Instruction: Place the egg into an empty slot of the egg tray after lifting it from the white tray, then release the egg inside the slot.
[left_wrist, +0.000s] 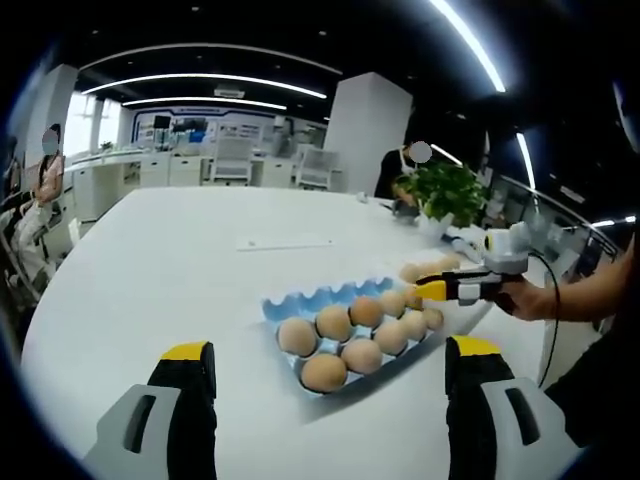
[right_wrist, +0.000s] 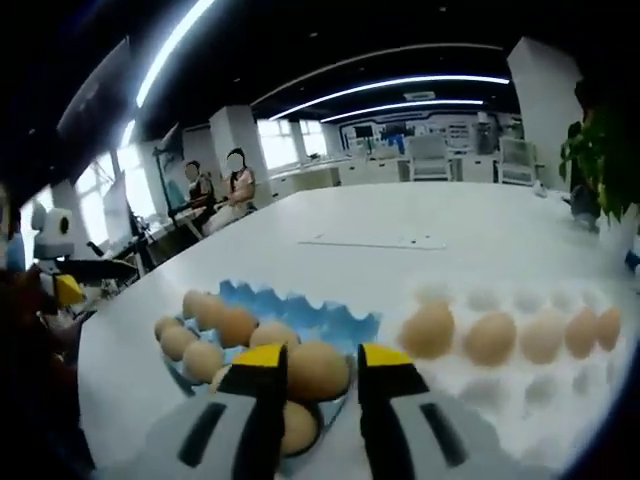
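A blue egg tray (left_wrist: 285, 303) lies on the white table, most of its slots filled with brown eggs (left_wrist: 333, 322). My left gripper (left_wrist: 330, 350) hangs open in front of it, its jaws far apart and empty. My right gripper (left_wrist: 425, 292) reaches in from the right over the tray's right end. In the right gripper view the right gripper (right_wrist: 322, 358) is shut on a brown egg (right_wrist: 318, 372) just above the blue egg tray (right_wrist: 330, 318). To its right, the white tray (right_wrist: 500, 385) holds a row of several eggs (right_wrist: 490, 338).
A sheet of paper (left_wrist: 285, 242) lies mid-table. A potted plant (left_wrist: 445, 190) stands at the far right edge. A person's arm (left_wrist: 590, 295) holds the right gripper. People sit beyond the table (right_wrist: 235, 185). Bare tabletop (left_wrist: 150, 270) stretches left of the tray.
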